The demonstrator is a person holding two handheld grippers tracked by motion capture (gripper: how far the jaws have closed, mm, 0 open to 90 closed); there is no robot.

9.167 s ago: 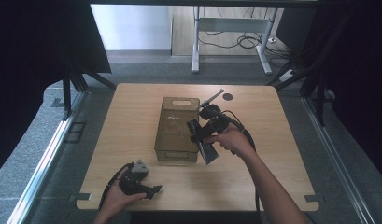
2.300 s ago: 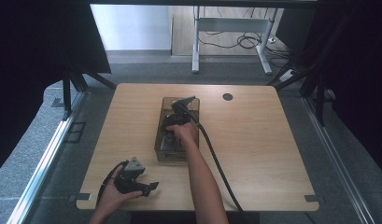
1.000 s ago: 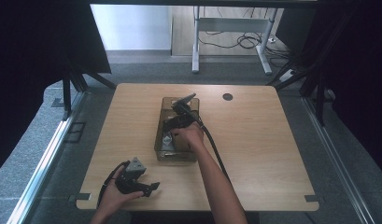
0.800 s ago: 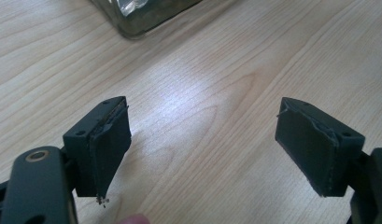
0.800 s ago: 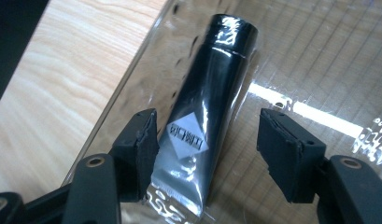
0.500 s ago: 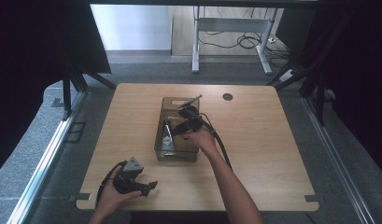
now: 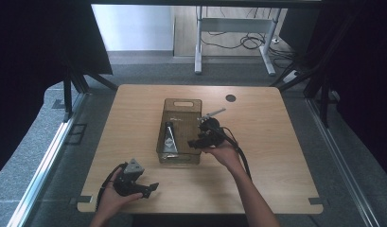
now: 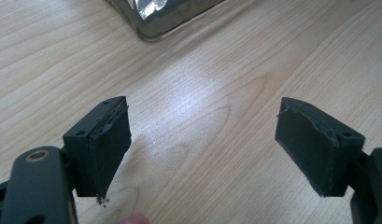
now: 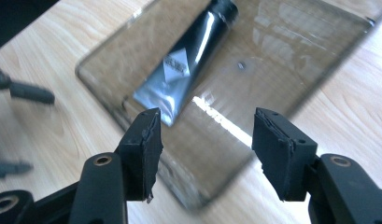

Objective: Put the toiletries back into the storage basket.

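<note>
A smoky see-through tray (image 7: 196, 106) stands in the middle of the table. In it lies a silver tube with a black cap (image 7: 170, 137), cap toward the far end. My right gripper (image 7: 193, 142) hovers at the tray's right near side, open, pointing at the tray. Its jaws have just been closing a little, with nothing between them. In the right gripper view the gripper (image 9: 205, 135) is above the tray's rim (image 9: 109, 100), with the tube (image 9: 188, 60) beyond. My left gripper (image 7: 151, 188) rests at the front left, open over bare wood (image 8: 202, 135).
The wooden table (image 7: 276, 142) has a round dark hole (image 7: 230, 98) at its far right. The tray's corner (image 8: 170, 18) lies just ahead of the left gripper. A metal desk frame (image 7: 233, 28) stands on the floor beyond the table.
My right hand has drawn back from over the tray to its right near side, a little higher. The tube stays in the tray. The left hand has not moved.
</note>
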